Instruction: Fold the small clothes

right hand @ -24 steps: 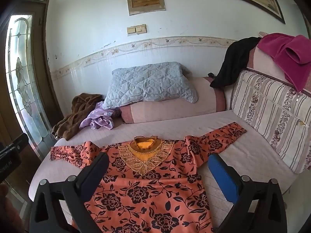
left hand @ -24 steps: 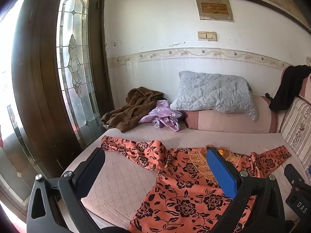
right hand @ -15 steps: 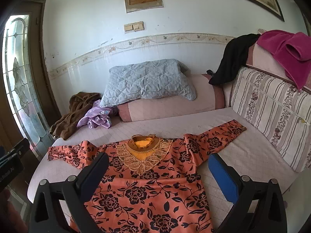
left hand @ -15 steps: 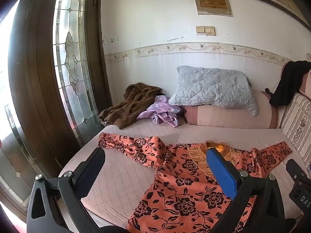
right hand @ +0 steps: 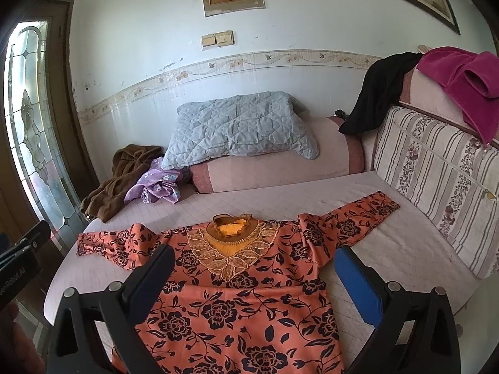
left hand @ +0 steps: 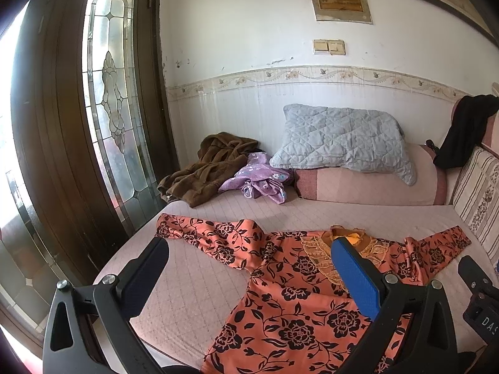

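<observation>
An orange top with black flowers (right hand: pixel 243 299) lies flat on the pink bed (right hand: pixel 405 243), both sleeves spread out, its yellow embroidered neck (right hand: pixel 232 233) toward the wall. The left wrist view has the same top (left hand: pixel 299 305) at lower right, its left sleeve (left hand: pixel 205 233) stretched toward the door. My left gripper (left hand: pixel 249 268) hovers open above the bed by that sleeve, holding nothing. My right gripper (right hand: pixel 254 272) hangs open over the chest of the top, apart from the cloth.
A grey quilted pillow (right hand: pixel 240 131) rests on a pink bolster (right hand: pixel 280 162) at the wall. A brown robe (left hand: pixel 209 171) and a purple garment (left hand: pixel 262 180) lie at the far left corner. Striped cushions (right hand: pixel 436 171), black and magenta clothes (right hand: pixel 461 81) line the right. A glass door (left hand: pixel 112 118) stands left.
Both grippers have drawn back and tipped down a little, so the top and bed sit higher and smaller in view. The jaws stayed wide open; the cloth has not moved.
</observation>
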Available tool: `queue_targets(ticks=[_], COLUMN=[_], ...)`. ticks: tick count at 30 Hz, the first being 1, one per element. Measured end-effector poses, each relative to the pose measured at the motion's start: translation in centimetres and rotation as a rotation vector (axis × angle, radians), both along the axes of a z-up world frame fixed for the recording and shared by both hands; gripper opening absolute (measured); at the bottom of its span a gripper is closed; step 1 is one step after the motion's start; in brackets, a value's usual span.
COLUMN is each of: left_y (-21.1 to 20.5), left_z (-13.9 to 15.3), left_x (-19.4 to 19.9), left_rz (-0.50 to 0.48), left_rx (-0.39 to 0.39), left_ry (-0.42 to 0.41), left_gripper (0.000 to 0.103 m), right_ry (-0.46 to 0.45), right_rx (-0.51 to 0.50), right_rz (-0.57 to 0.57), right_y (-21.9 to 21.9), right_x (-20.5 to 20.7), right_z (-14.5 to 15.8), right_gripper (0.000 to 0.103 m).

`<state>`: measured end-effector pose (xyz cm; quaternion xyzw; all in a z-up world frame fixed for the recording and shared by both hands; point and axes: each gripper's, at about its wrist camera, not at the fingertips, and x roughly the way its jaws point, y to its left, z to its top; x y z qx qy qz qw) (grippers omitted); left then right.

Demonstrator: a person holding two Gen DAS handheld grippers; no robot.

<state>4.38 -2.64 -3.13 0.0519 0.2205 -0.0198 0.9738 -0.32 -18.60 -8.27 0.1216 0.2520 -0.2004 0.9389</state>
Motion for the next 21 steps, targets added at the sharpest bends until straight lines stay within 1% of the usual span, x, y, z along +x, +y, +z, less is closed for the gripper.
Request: queue_targets(ticks=[6, 21], left_y=[-0.1, -1.5], left_z=[-0.6, -2.8], left_x=[0.9, 4.1], left_rz=[0.000, 0.004], left_rx=[0.004, 0.025], left_ry=[0.015, 0.057], left_gripper=[0.103, 0.103], right_ry=[0.001, 0.037], right_rx=[-0.034, -0.027], right_rz=[-0.002, -0.006], right_y=[-0.4, -2.0], right_x=[0.7, 3.9], right_z=[-0.5, -1.8], right_gripper=[0.103, 0.103])
